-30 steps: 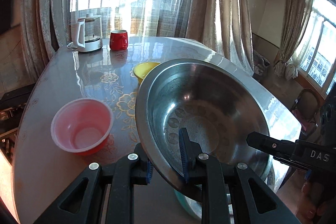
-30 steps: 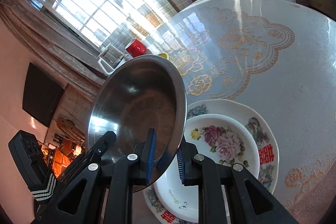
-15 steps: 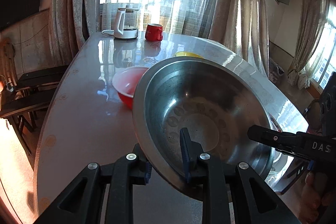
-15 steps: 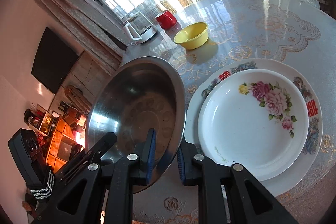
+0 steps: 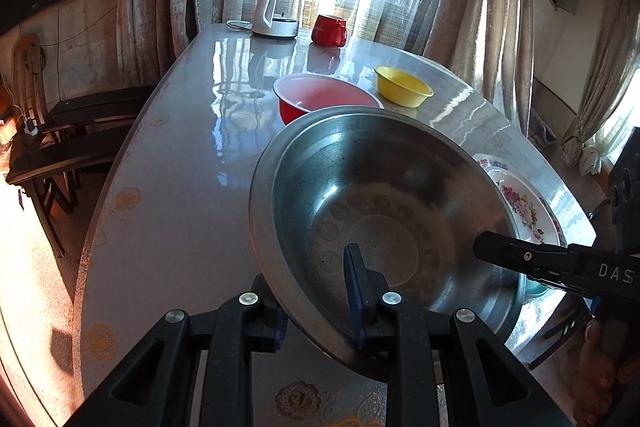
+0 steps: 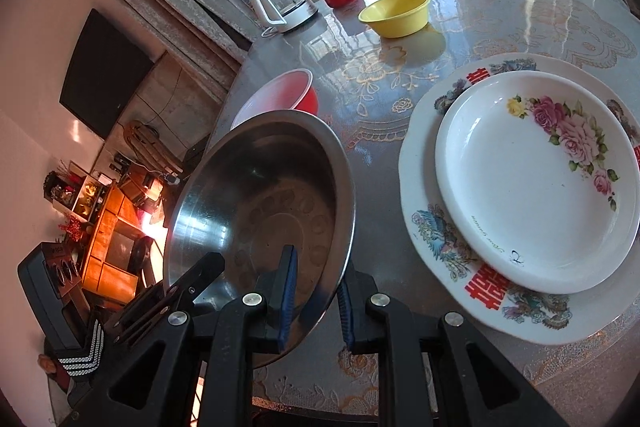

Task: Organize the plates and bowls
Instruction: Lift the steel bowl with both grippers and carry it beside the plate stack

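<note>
Steel bowl point(image 5: 384, 211) is held in the air above the near part of the table point(image 5: 172, 195), tilted, gripped from two sides. Left gripper point(image 5: 320, 303) is clamped narrow on the bowl's near rim, one blue pad inside the bowl and one under it. Right gripper point(image 6: 314, 291) is clamped narrow on the opposite rim in the same way.

Small flowered plate point(image 6: 536, 183) sits stacked on a larger patterned plate point(image 6: 436, 227), on the table just beside the steel bowl, to its right in the right wrist view. Red bowl point(image 5: 320, 99) and yellow bowl point(image 5: 404, 91) stand farther back, apart from each other. Kettle point(image 5: 278, 9) and red mug point(image 5: 329, 30) stand at the far edge by the curtained window.
</note>
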Available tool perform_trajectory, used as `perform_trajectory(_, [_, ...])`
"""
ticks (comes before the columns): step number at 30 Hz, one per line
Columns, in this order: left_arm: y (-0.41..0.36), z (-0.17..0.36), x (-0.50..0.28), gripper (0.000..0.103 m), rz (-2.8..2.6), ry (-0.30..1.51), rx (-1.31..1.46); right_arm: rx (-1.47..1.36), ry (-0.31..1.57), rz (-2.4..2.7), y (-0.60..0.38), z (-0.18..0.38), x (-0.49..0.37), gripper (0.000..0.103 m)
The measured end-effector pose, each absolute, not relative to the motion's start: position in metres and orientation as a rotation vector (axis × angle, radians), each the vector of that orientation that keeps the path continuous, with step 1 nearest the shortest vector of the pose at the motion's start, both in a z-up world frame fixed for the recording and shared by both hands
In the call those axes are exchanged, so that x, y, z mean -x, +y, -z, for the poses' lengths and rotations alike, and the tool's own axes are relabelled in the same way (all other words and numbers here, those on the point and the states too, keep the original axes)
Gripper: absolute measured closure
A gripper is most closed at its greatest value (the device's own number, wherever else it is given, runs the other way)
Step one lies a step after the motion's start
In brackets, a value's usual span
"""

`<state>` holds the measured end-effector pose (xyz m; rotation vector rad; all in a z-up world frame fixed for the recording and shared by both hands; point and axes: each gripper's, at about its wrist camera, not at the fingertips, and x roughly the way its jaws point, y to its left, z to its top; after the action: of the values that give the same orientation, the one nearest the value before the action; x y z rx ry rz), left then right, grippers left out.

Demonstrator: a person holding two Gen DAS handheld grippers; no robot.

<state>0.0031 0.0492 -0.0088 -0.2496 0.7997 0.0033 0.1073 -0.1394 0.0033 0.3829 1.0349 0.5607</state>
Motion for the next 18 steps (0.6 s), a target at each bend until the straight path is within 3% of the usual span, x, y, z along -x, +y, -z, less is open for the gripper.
perform_trajectory(18, [0.054, 0.023, -0.009, 0.078, -0.022, 0.847, 0.263, -0.379, 1.094, -0.56, -0.128, 0.012, -0.116, 0.078])
